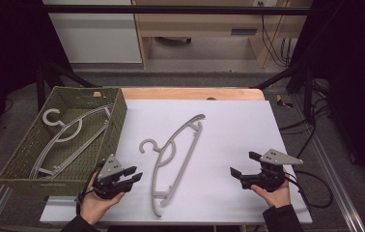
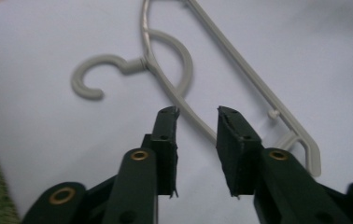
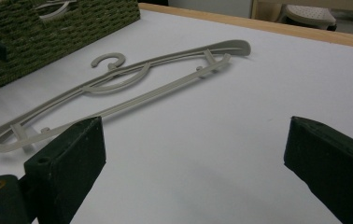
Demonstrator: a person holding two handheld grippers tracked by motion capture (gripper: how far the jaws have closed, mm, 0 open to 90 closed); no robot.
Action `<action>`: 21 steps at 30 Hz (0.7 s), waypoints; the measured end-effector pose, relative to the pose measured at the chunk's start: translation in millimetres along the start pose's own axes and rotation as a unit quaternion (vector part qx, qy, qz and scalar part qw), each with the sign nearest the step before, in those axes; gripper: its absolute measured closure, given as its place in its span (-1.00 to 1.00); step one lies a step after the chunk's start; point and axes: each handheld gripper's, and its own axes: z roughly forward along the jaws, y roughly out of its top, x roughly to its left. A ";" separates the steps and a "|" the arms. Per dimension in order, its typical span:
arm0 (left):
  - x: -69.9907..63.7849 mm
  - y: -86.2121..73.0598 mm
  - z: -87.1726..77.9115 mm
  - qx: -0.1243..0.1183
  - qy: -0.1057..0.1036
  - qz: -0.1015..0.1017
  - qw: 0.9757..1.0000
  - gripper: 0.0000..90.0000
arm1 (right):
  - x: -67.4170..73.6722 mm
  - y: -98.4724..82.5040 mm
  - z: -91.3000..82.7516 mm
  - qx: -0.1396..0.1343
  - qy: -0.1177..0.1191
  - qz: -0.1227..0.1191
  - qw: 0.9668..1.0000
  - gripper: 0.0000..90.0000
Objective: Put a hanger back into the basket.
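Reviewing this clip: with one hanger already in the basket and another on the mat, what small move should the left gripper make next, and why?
Probably ease the left gripper forward and down until its jaws straddle the hanger arm. The jaws stand narrowly apart with the bar just beyond their tips, nothing pinched yet. The right gripper waits open, off to the side.

A wooden table with a light brown top [image 1: 190,93] carries a big white flat board [image 1: 229,130] that covers nearly all of it — just a strip of wood peeks out at the far edge. Two things lie on the white board. One is a grey plastic clothes hanger [image 1: 175,157], flat on its side near the middle, with its round hook pointing left. The other is a green woven basket [image 1: 118,118] with straight walls — it sits at the left side, and part of it hangs over the board's left edge. The hanger and the basket are near each other but do not touch.
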 end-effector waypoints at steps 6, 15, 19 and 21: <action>-3.3 -13.2 22.9 0.049 -0.023 -0.003 0.999 0.96 | 4.2 0.2 1.5 0.005 0.003 -0.001 1.000 -0.87; -17.3 -19.5 41.8 0.089 -0.034 0.017 0.995 1.00 | 9.5 0.6 5.6 0.012 0.010 -0.008 1.000 -0.87; -23.2 -18.7 45.1 0.093 -0.045 0.016 0.995 1.00 | 10.4 0.4 7.4 0.012 0.011 -0.007 1.000 -0.86; -25.4 -18.1 46.2 0.092 -0.050 0.018 0.994 1.00 | 10.5 0.3 7.6 0.012 0.012 -0.007 1.000 -0.86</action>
